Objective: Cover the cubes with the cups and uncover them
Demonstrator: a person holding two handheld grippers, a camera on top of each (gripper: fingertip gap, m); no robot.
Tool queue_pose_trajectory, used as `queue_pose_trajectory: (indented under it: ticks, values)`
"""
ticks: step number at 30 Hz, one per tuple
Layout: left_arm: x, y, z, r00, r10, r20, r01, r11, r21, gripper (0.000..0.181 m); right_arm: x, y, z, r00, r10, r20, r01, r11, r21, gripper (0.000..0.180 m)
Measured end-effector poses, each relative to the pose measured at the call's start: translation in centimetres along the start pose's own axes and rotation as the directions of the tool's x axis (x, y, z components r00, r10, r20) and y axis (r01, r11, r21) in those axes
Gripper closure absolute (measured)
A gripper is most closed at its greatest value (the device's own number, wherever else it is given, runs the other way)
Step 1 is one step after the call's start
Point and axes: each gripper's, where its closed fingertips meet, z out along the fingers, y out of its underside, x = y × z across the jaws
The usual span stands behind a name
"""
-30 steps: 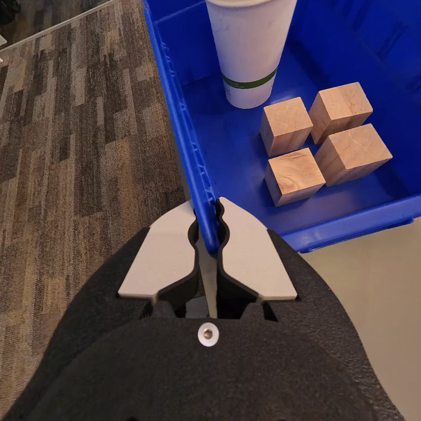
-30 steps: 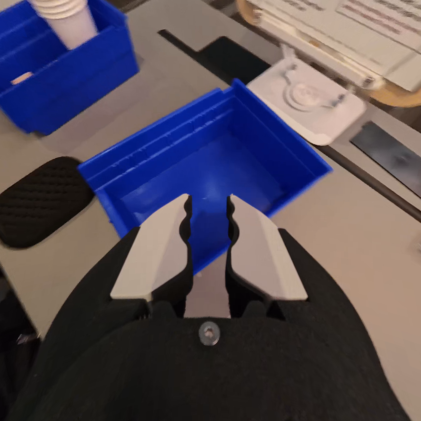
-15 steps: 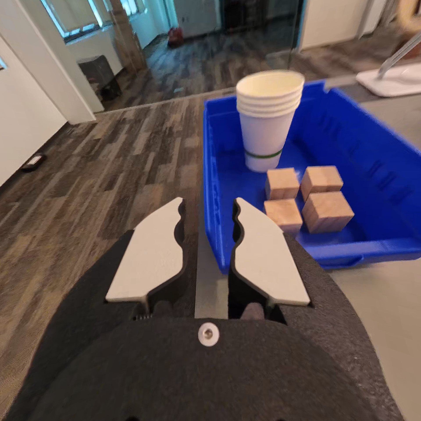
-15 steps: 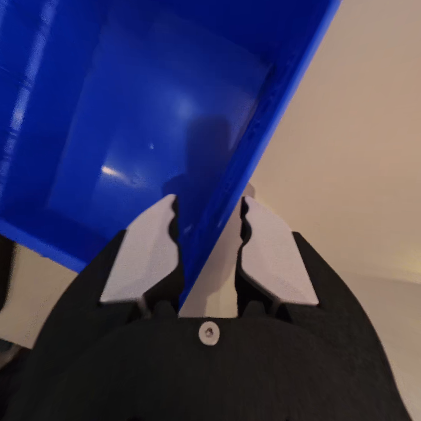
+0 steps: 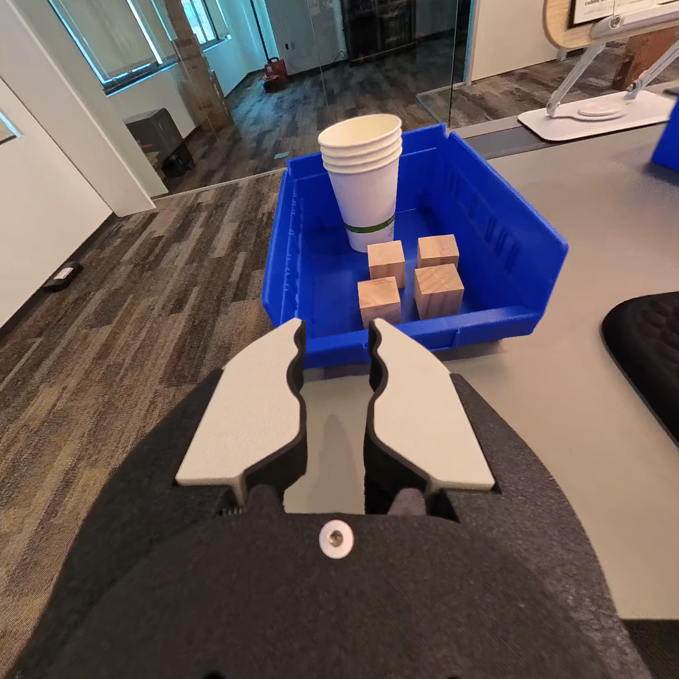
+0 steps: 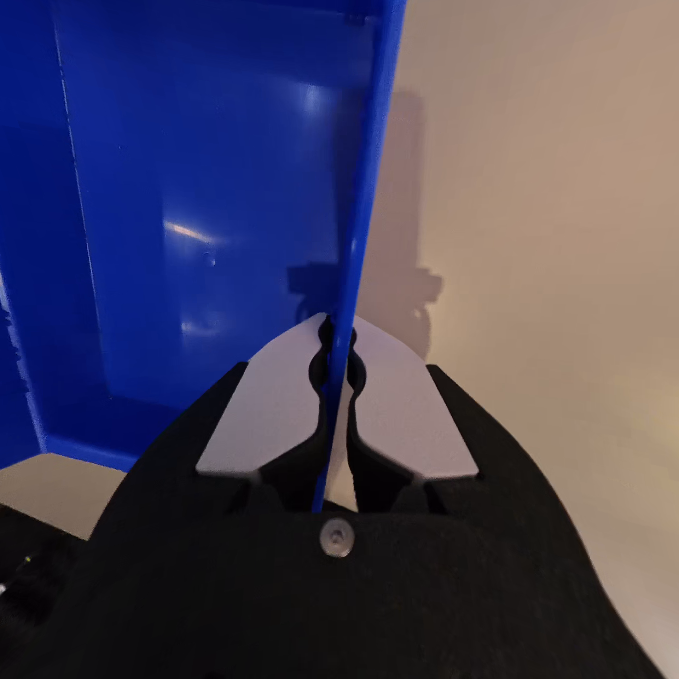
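Left gripper (image 5: 335, 323) gapes before the cubes (image 5: 437, 290); right gripper (image 6: 336, 321) clamps empty bin's wall (image 6: 371, 165).

Left hand-held gripper (image 5: 335, 325) is just hanging in the air with its two grey fingers (image 5: 257, 404) spread apart, nothing between them, pointing forward and tipped a bit downward. Right hand-held gripper (image 6: 337, 325) is a different story: it's angled steeply down and its fingers (image 6: 273, 400) are pinched together on the thin wall of a blue bin (image 6: 363, 205), one finger inside the wall and one outside, tips nearly meeting.
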Motion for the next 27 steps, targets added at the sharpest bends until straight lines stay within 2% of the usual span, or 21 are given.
queue_pose_trajectory:
  ticks: [5,11,16,20,27]
  values:
    - [-0.4,0.4,-1.7,0.999,-0.009,0.039,0.009,1.000,-0.021,0.151,8.7,3.8,-2.4,1.000,-0.018,-0.017,0.018,1.000,0.013,0.174]
    - [0.6,0.2,-1.5,0.999,-0.012,0.039,0.014,0.998,-0.061,0.154,20.1,11.4,-6.1,0.989,0.136,-0.060,-0.134,0.990,0.040,0.174]
    - [2.8,-2.2,-0.4,0.998,0.048,0.042,-0.046,0.998,-0.050,0.154,28.2,16.7,-8.8,0.968,0.202,-0.146,-0.196,0.979,0.054,0.173]
    - [5.6,-3.9,0.8,0.997,0.081,0.019,-0.080,0.995,-0.051,0.154,31.6,18.3,-9.7,0.972,0.202,-0.123,-0.194,0.978,0.074,0.173]
    - [9.8,-5.5,1.3,0.978,0.208,0.017,-0.206,0.975,-0.080,0.153,34.5,18.6,-10.2,0.982,0.163,-0.092,-0.156,0.985,0.079,0.173]
